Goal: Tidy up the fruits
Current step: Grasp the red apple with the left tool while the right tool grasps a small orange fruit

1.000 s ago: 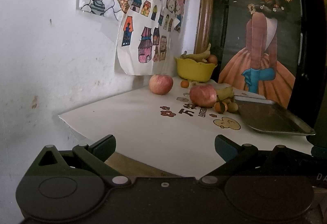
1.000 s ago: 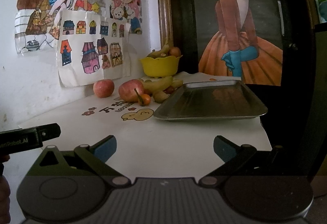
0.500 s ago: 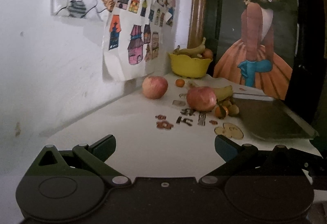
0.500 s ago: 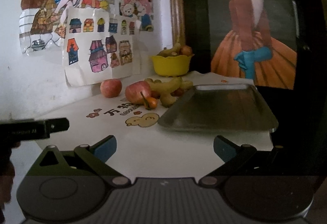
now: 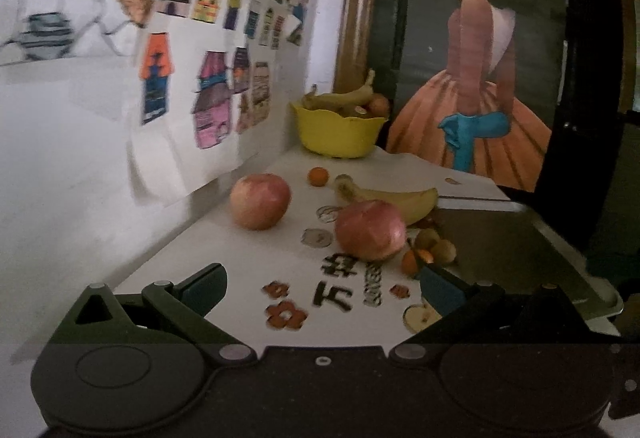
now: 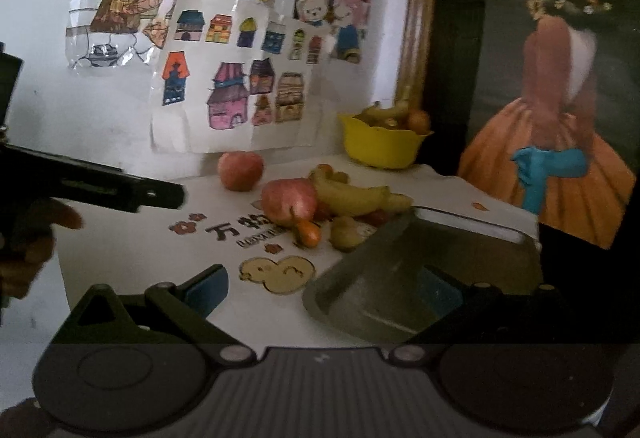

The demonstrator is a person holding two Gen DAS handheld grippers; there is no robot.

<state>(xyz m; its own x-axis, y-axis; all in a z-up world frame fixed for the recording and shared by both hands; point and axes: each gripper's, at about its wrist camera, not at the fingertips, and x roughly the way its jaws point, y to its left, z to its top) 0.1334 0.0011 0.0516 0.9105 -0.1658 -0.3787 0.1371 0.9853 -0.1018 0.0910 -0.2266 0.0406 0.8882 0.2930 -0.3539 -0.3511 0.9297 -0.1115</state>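
Though gaping, gripper [image 5: 322, 284] short of apple [image 5: 370, 230]

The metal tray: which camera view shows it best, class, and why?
The right wrist view: the metal tray fills the foreground, with its near rim and inside visible. In the left wrist view, the metal tray lies dim at the right, partly behind a finger.

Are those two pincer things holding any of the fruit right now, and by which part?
No. The left gripper and the right gripper are both open, with nothing between their fingers. The apples lie untouched on the table.
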